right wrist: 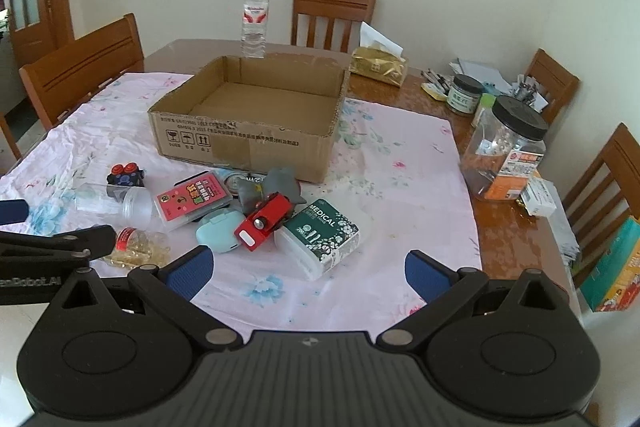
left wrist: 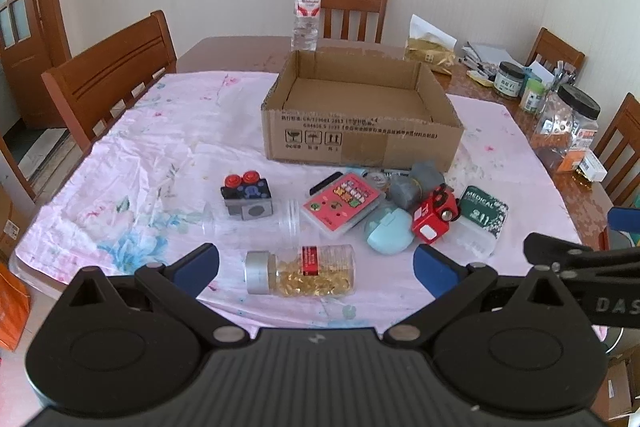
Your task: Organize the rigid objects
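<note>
An empty cardboard box (left wrist: 360, 139) (right wrist: 248, 147) stands mid-table. In front of it lie a capsule bottle (left wrist: 304, 270) (right wrist: 138, 247), a clear jar (left wrist: 256, 223) (right wrist: 120, 205), a black toy with red buttons (left wrist: 247, 197) (right wrist: 125, 175), a pink card case (left wrist: 342, 205) (right wrist: 192, 201), a light blue case (left wrist: 390, 231) (right wrist: 220, 229), a red toy car (left wrist: 434, 213) (right wrist: 266, 221), a grey toy (left wrist: 416, 183) (right wrist: 276, 185) and a green medical swab box (left wrist: 482, 211) (right wrist: 324, 235). My left gripper (left wrist: 316, 267) is open just over the capsule bottle. My right gripper (right wrist: 308, 269) is open near the swab box.
A water bottle (left wrist: 306, 11) stands behind the box. Jars (left wrist: 568, 131) (right wrist: 504, 151), a gold tissue pack (right wrist: 378, 67) and papers crowd the table's right side. Wooden chairs (left wrist: 108, 75) surround the table. The pink cloth (right wrist: 400, 187) is bare to the right of the pile.
</note>
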The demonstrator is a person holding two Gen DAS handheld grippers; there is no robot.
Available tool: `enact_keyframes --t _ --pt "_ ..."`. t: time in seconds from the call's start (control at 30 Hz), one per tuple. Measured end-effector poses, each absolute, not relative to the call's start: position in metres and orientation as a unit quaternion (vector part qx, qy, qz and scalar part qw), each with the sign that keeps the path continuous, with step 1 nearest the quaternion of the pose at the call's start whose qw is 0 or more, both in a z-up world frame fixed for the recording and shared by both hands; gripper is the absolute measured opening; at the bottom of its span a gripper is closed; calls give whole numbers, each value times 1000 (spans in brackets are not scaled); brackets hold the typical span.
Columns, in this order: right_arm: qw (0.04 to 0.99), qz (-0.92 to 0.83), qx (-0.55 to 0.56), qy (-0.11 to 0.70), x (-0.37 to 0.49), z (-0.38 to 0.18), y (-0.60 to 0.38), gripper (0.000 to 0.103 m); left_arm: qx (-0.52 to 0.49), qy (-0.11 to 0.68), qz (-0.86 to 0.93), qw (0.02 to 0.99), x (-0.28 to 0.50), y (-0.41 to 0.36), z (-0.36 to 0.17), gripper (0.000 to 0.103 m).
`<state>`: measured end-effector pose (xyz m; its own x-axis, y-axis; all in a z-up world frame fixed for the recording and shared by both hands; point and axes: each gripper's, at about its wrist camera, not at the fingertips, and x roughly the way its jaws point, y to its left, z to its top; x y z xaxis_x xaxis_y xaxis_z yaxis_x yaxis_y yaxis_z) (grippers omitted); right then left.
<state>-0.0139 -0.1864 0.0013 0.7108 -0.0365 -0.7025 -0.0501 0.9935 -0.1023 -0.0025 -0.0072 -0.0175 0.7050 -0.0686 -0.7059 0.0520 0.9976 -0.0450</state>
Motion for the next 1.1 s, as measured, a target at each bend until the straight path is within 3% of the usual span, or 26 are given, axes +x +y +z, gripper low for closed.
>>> enact_keyframes --t 0.57,1.1 --pt "907 22 -56 418 -11 -35 -207 103 -40 430 -14 902 26 1 -96 103" --pt "889 26 -74 451 24 -54 -213 103 10 456 -29 890 53 6 -115 103"
